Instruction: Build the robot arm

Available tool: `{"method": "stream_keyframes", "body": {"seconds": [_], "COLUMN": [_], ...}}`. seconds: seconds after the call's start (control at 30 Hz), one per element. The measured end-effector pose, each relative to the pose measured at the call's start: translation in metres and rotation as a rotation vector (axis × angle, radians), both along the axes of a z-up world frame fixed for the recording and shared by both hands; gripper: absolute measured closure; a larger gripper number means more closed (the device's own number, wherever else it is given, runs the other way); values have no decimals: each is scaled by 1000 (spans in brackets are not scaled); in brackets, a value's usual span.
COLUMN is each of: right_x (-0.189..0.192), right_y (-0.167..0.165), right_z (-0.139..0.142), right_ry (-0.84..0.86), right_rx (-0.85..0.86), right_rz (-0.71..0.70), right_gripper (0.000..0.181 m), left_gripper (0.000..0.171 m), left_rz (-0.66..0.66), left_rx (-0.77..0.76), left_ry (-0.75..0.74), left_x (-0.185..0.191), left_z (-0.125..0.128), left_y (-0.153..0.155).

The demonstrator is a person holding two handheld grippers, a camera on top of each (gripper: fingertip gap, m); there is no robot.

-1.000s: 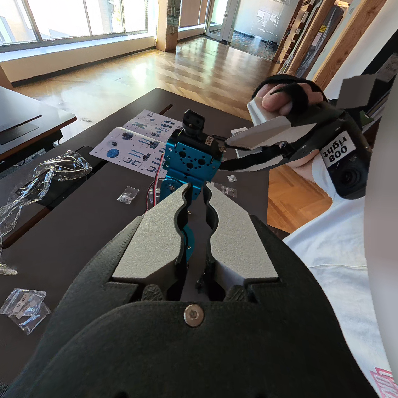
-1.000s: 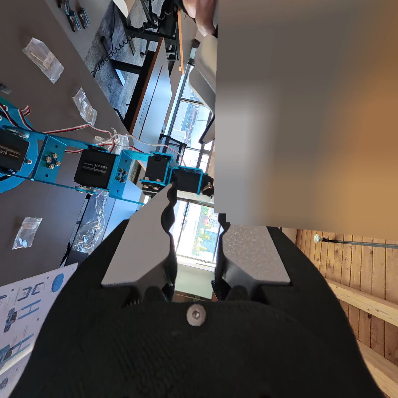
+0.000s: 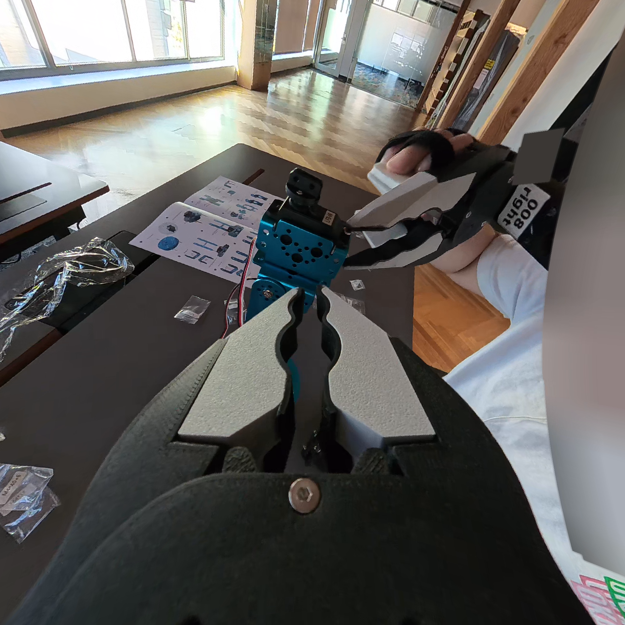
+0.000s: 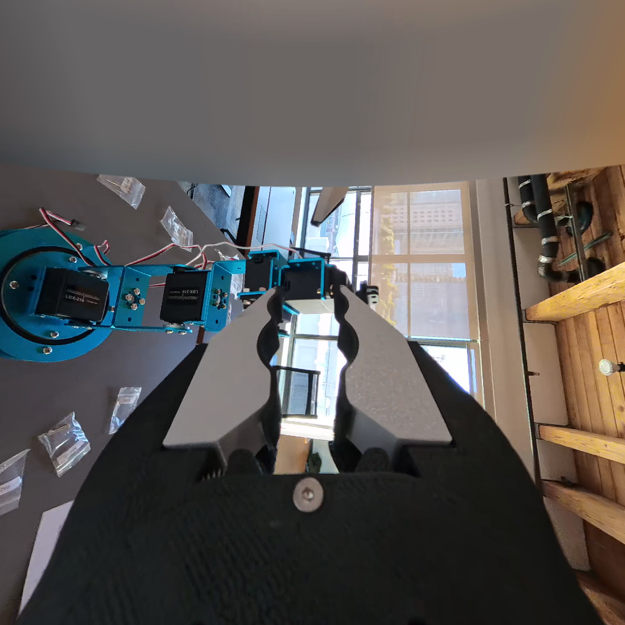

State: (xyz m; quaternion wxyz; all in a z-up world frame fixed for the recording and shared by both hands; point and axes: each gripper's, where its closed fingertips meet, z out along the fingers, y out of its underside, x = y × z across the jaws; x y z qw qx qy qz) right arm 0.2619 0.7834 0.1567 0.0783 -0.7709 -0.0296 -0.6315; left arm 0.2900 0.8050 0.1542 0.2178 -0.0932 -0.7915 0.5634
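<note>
A blue metal robot arm point(image 3: 297, 247) with black servos stands upright on the dark table point(image 3: 118, 355). In the right wrist view, the arm point(image 4: 189, 294) rises from a round blue base point(image 4: 33, 341). My right gripper point(image 4: 306, 289) is shut on the arm's top servo bracket point(image 4: 304, 280), one finger on each side. In the left wrist view, the right gripper point(image 3: 345, 246) comes in from the right. My left gripper point(image 3: 310, 292) hangs in front of the arm's lower joint, its jaws nearly together and empty. A blurred patch hides it in the right wrist view.
An open instruction sheet point(image 3: 203, 236) lies behind the arm. Crumpled clear wrap point(image 3: 67, 270) lies at the left. Small plastic bags of parts point(image 3: 192, 309) point(image 4: 64, 443) are scattered about. The table's right edge point(image 3: 411, 304) drops to a wooden floor. A person's white shirt point(image 3: 500, 389) is at the right. Some 5 cm of space lies between my two pairs of fingers.
My right gripper has risen a little and turned, so its view now takes in the round base. The left gripper and the robot arm have barely moved.
</note>
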Motion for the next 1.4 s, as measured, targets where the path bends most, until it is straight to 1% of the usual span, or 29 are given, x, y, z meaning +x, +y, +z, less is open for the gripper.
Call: {"method": "stream_keyframes", "body": {"seconds": [0.1, 0.2, 0.3, 0.37, 0.43, 0.47, 0.53, 0.6, 0.63, 0.67, 0.7, 0.73, 0.8, 0.87, 0.9, 1.0, 1.07, 1.1, 1.17, 1.27, 1.4], "right_x": [-2, -10, -34, -60, -92, -110, -151, -190, -208, -224, -235, -240, -235, -210, -195, -156, -140, -137, -136, -135, -130], "right_y": [-1, -2, -20, -43, -80, -97, -120, -124, -123, -122, -119, -112, -95, -67, -55, -34, -38, -39, -38, -32, -32], "right_z": [1, 15, 18, 3, -26, -47, -109, -177, -210, -237, -256, -267, -273, -269, -272, -288, -297, -302, -310, -312, -319], "right_ry": [-3, -51, -71, -56, -36, -15, 107, 248, 325, 377, 410, 440, 469, 499, 529, 613, 622, 654, 729, 783, 805], "right_rx": [26, 109, 278, 452, 661, 793, 1024, 1174, 1203, 1206, 1212, 1233, 1298, 1327, 1287, 1090, 1009, 1004, 1052, 1120, 1107], "right_rz": [3, 15, -21, -76, -194, -263, -399, -521, -591, -658, -689, -688, -627, -522, -505, -509, -541, -549, -553, -511, -509], "right_gripper": [151, 150, 150, 151, 153, 154, 154, 154, 154, 154, 156, 158, 164, 167, 167, 165, 165, 165, 164, 160, 160], "left_gripper": [165, 165, 164, 163, 162, 162, 162, 162, 163, 163, 163, 163, 164, 165, 166, 166, 166, 166, 166, 166, 166], "left_rz": [3, 10, 8, 20, 63, 89, 139, 179, 200, 219, 231, 238, 239, 229, 224, 205, 194, 193, 200, 223, 263], "left_rx": [-2, -2, 5, 17, 17, 13, 10, 9, 11, 16, 18, 14, -9, -38, -46, -59, -71, -77, -80, -75, -58], "left_ry": [11, 23, 45, 50, 39, 28, 2, -14, -13, -7, 5, 21, 58, 80, 83, 84, 89, 94, 105, 135, 182], "left_x": [2, 3, 1, 0, 1, 2, 0, -5, -8, -12, -17, -22, -34, -47, -53, -76, -92, -99, -110, -123, -135], "left_z": [1, 0, -4, -15, -31, -40, -61, -82, -91, -99, -104, -107, -105, -100, -98, -95, -93, -94, -98, -108, -123], "left_y": [2, 6, 15, 26, 42, 50, 68, 81, 86, 89, 92, 92, 89, 82, 77, 64, 60, 59, 61, 67, 74]}}
